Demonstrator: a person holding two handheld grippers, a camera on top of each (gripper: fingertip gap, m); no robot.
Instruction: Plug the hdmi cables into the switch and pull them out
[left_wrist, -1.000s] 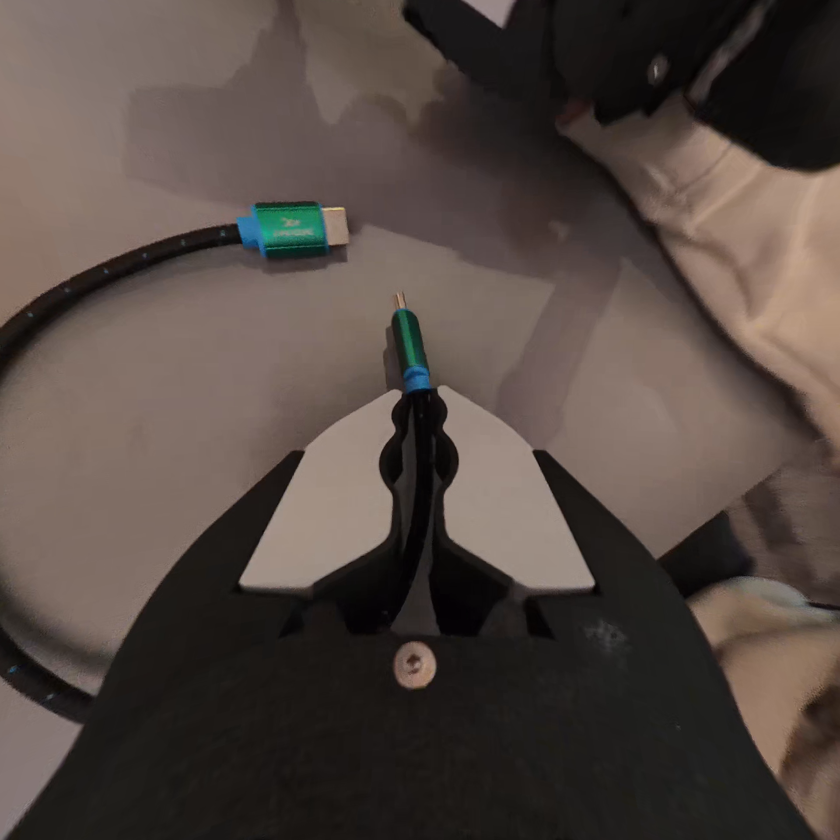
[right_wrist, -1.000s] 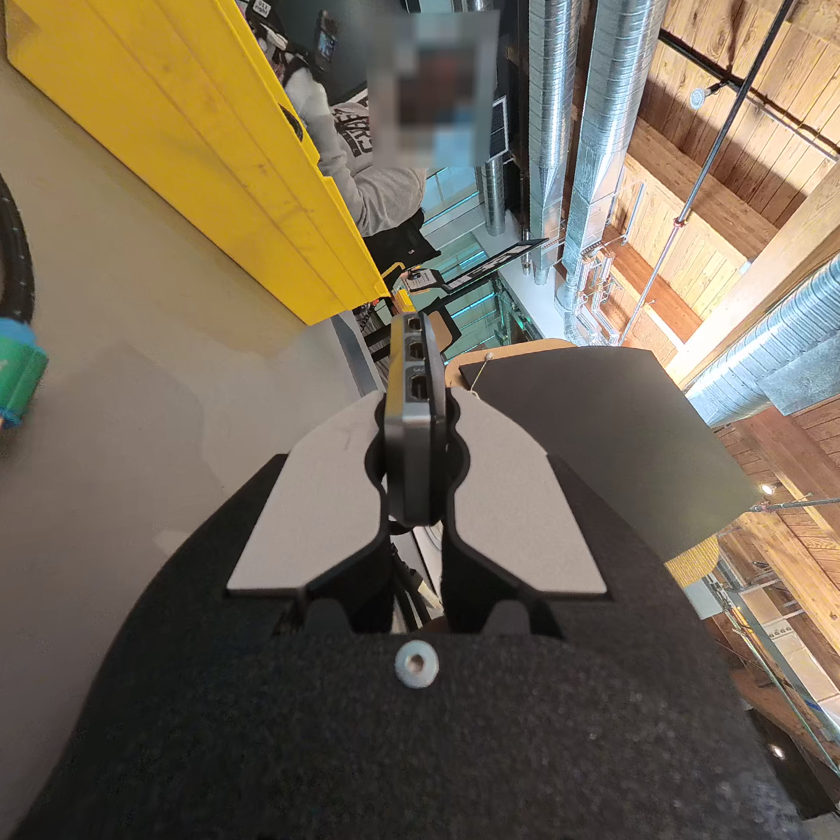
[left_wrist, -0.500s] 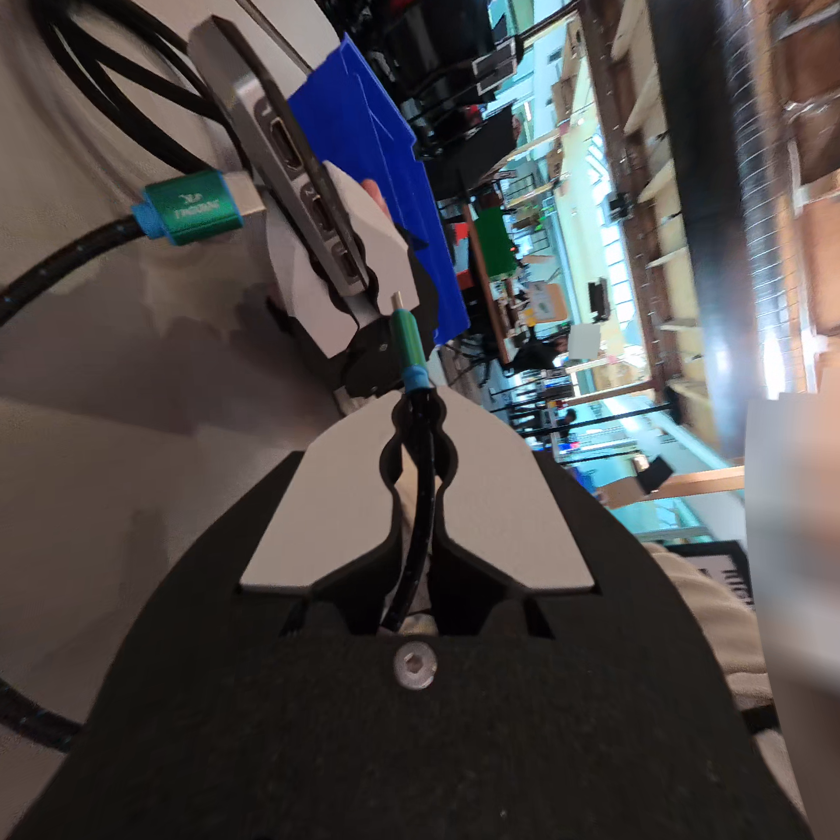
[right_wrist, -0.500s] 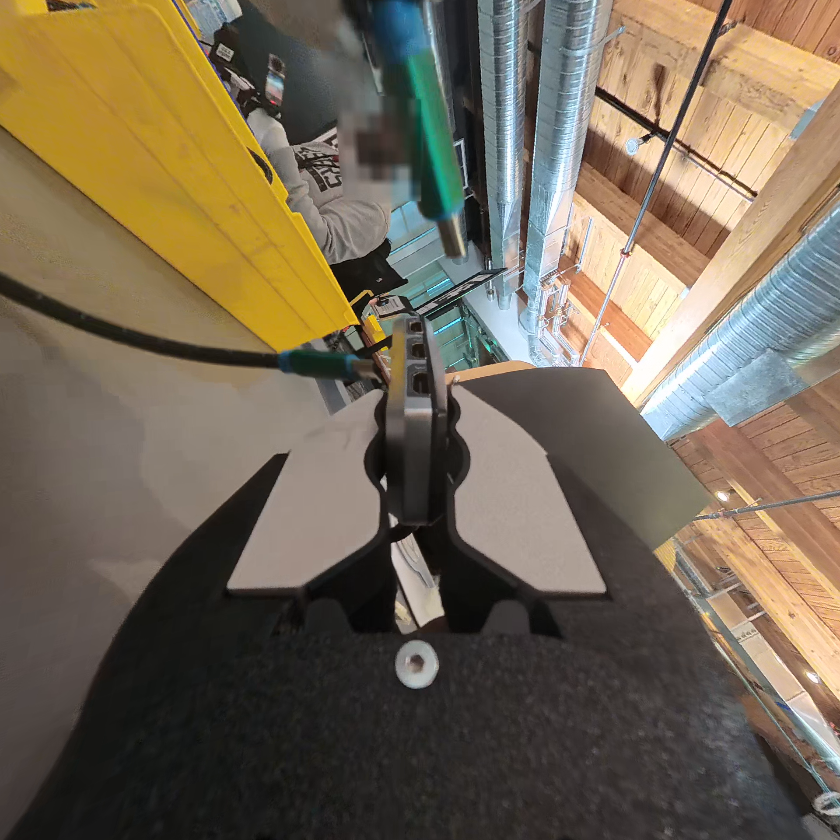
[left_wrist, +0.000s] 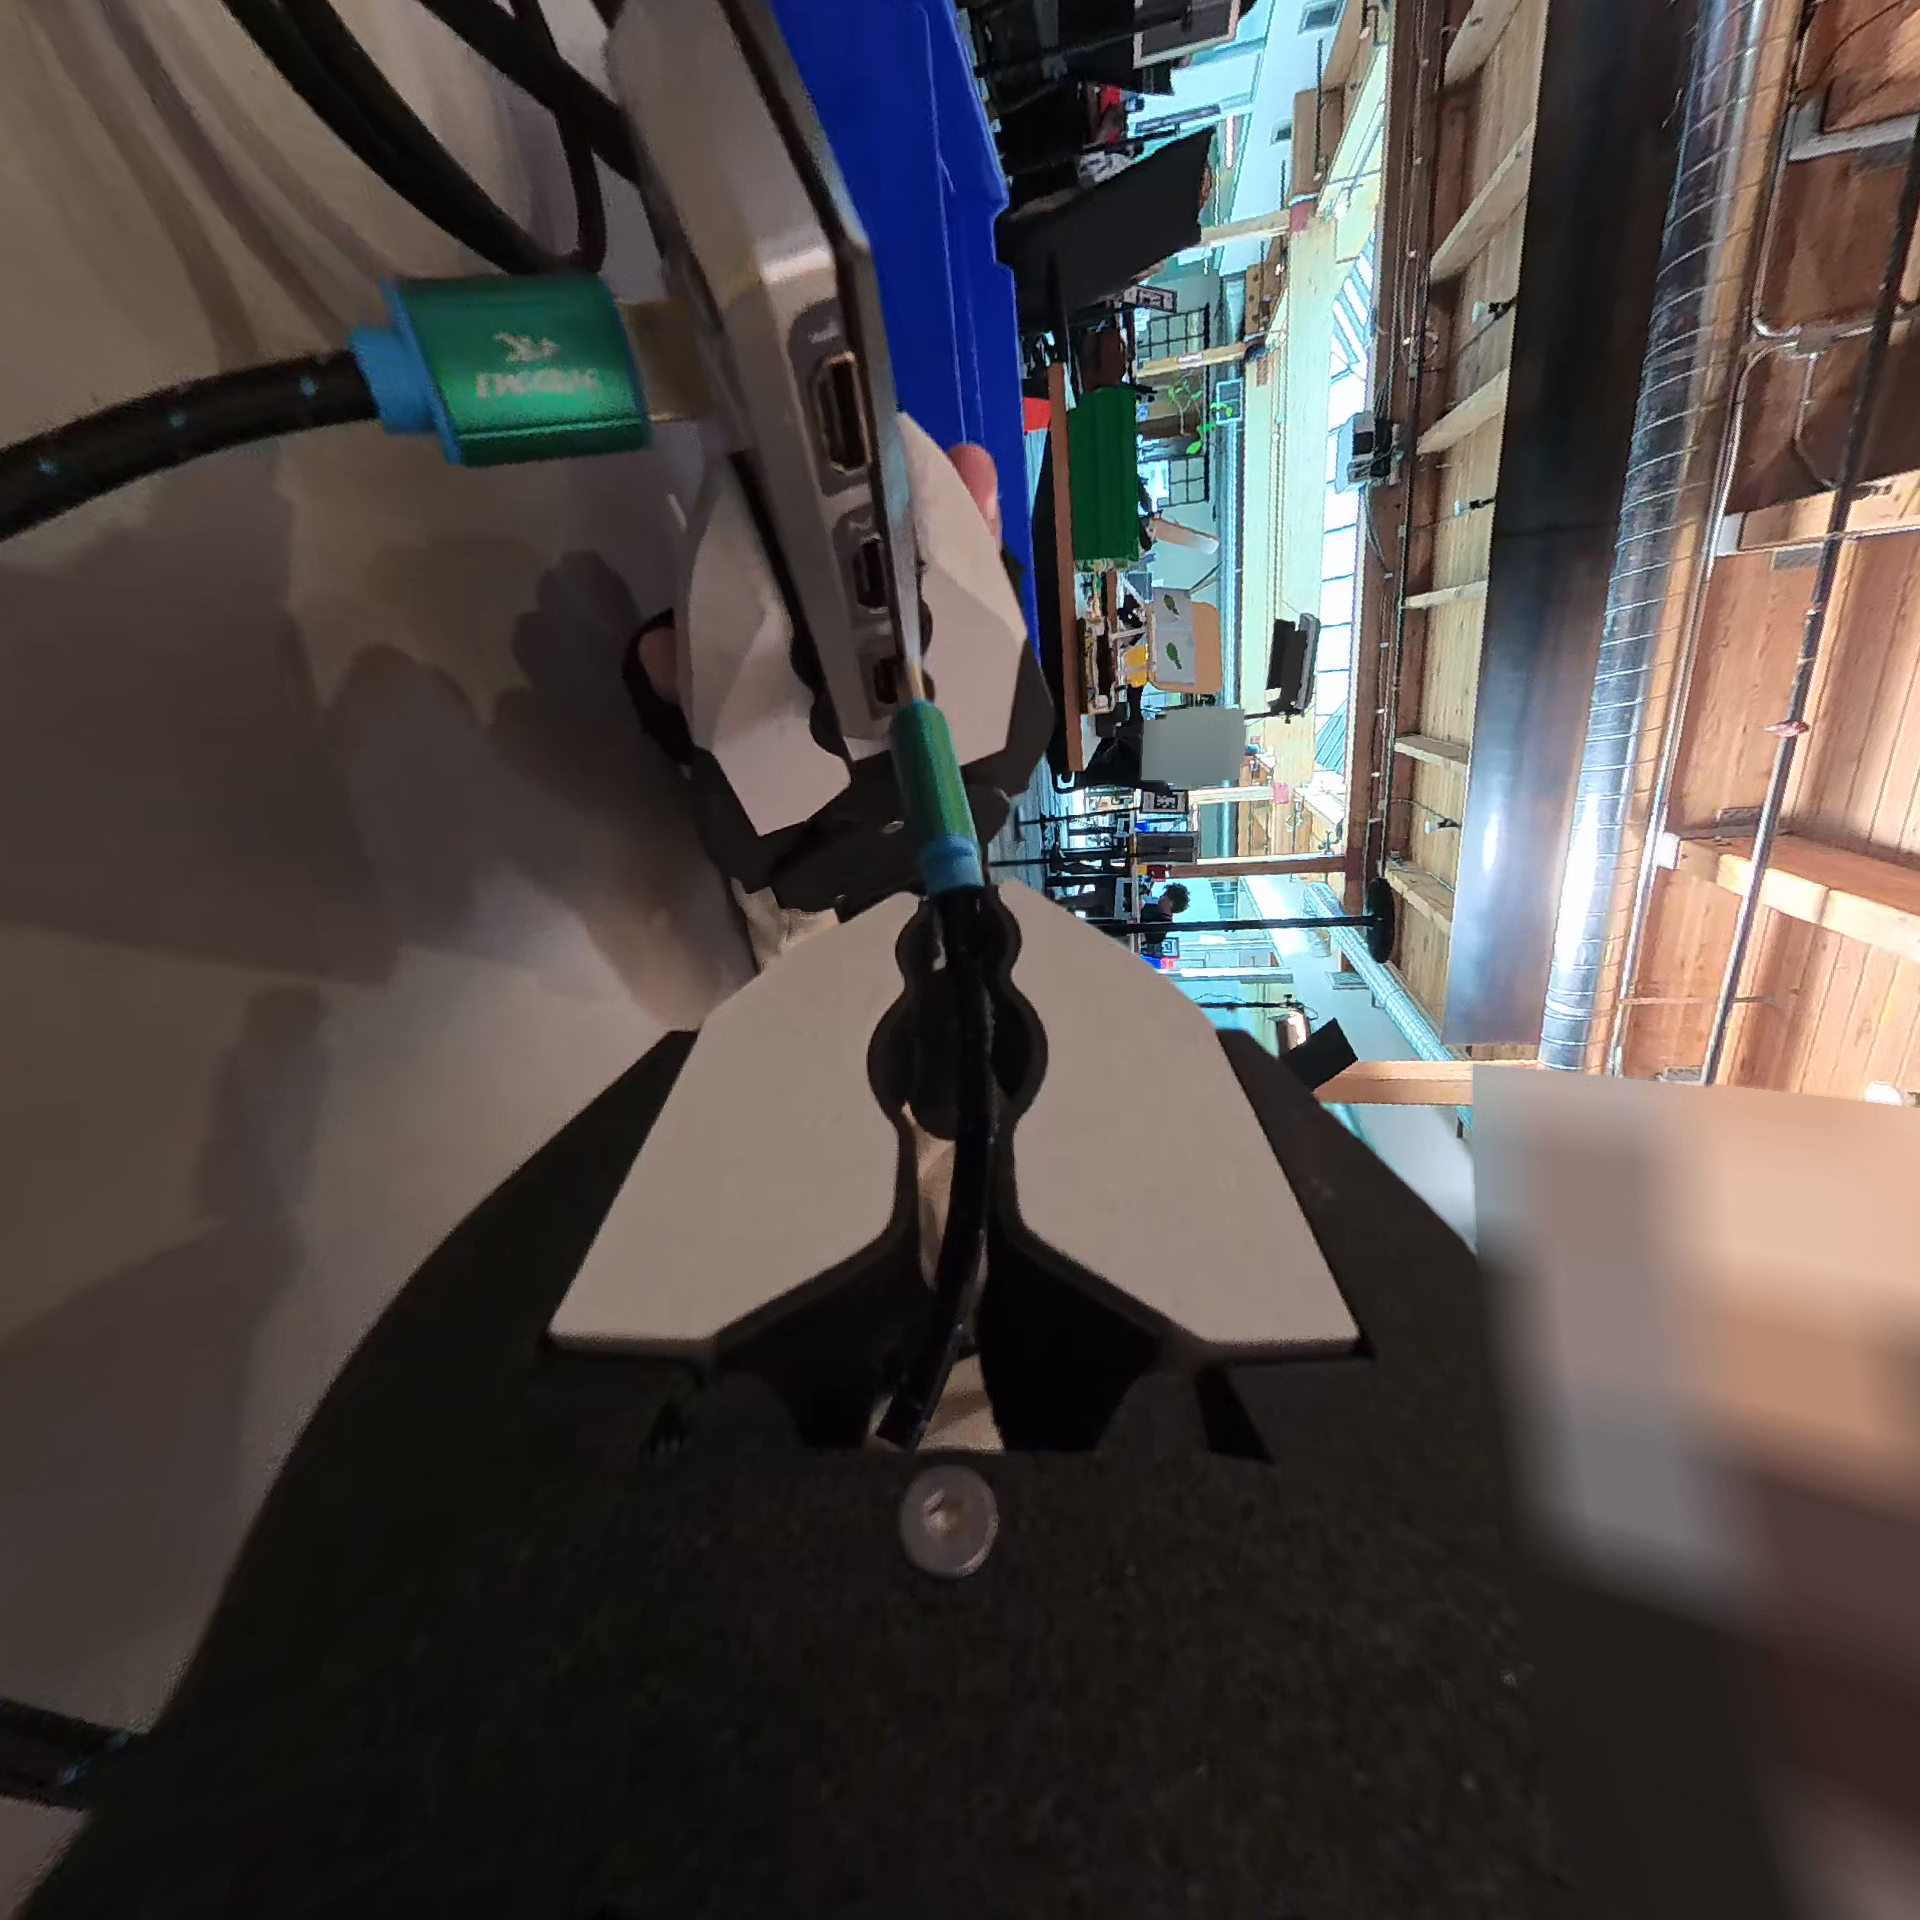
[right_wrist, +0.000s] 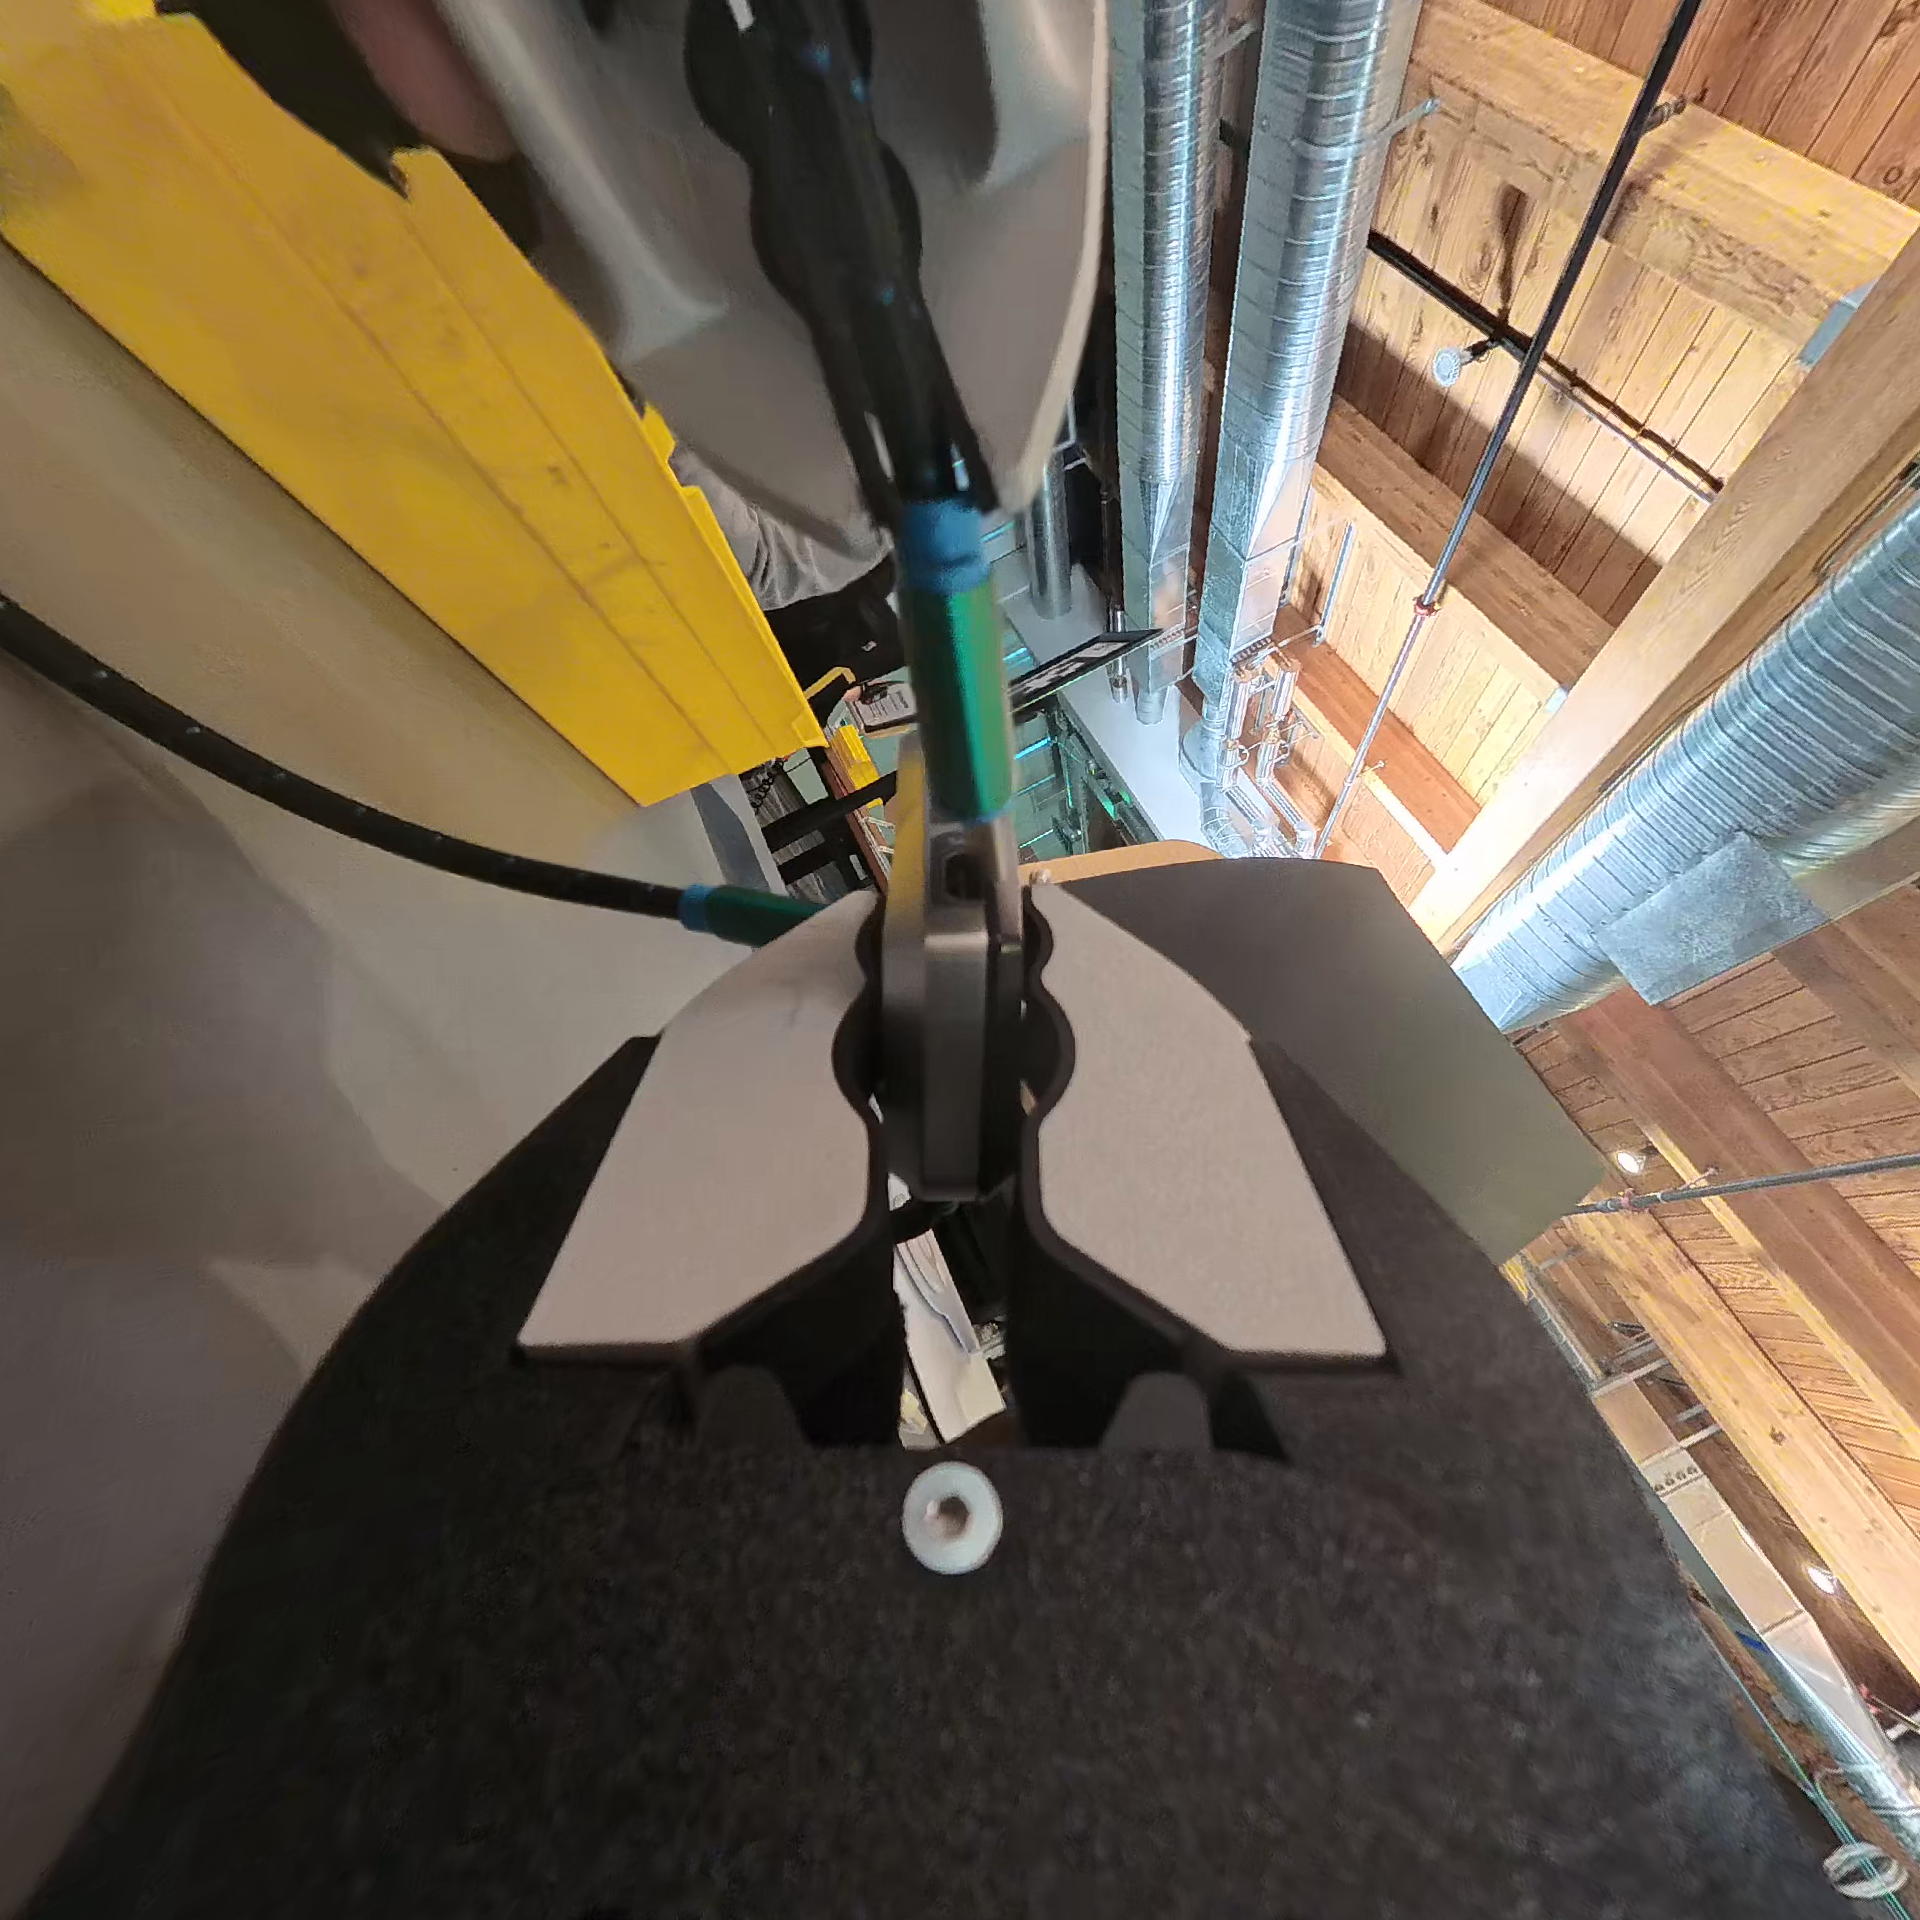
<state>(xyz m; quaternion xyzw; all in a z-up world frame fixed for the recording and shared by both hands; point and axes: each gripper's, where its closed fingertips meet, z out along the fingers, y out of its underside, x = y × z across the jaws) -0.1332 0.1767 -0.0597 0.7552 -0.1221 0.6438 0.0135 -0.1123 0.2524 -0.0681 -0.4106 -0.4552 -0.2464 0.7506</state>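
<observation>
My left gripper (left_wrist: 951, 920) is shut on a black braided hdmi cable (left_wrist: 961, 1143), just behind its green plug (left_wrist: 940, 790). The plug's metal tip meets the port face of the grey switch (left_wrist: 821, 343), at the end nearest the white fingers (left_wrist: 748, 665) that hold it. I cannot tell how deep the tip sits. My right gripper (right_wrist: 951, 894) is shut on the switch (right_wrist: 940, 1039). In the right wrist view the left gripper (right_wrist: 675, 260) comes in from above with the plug (right_wrist: 956, 707). A second green plug (left_wrist: 520, 369) lies on the table against the switch's side.
A blue bin (left_wrist: 914, 208) stands behind the switch, with loose black cables (left_wrist: 416, 135) to its left. A yellow bin (right_wrist: 416, 364) stands at the table's far side. The second cable (right_wrist: 312, 800) runs across the grey table (right_wrist: 156, 1039). Across from one pair of fingers to the other is roughly 8 cm.
My left gripper has lifted its plug off the table and swung it up to the switch. The plug tip has closed from a gap to the port face. The right gripper keeps hold of the switch.
</observation>
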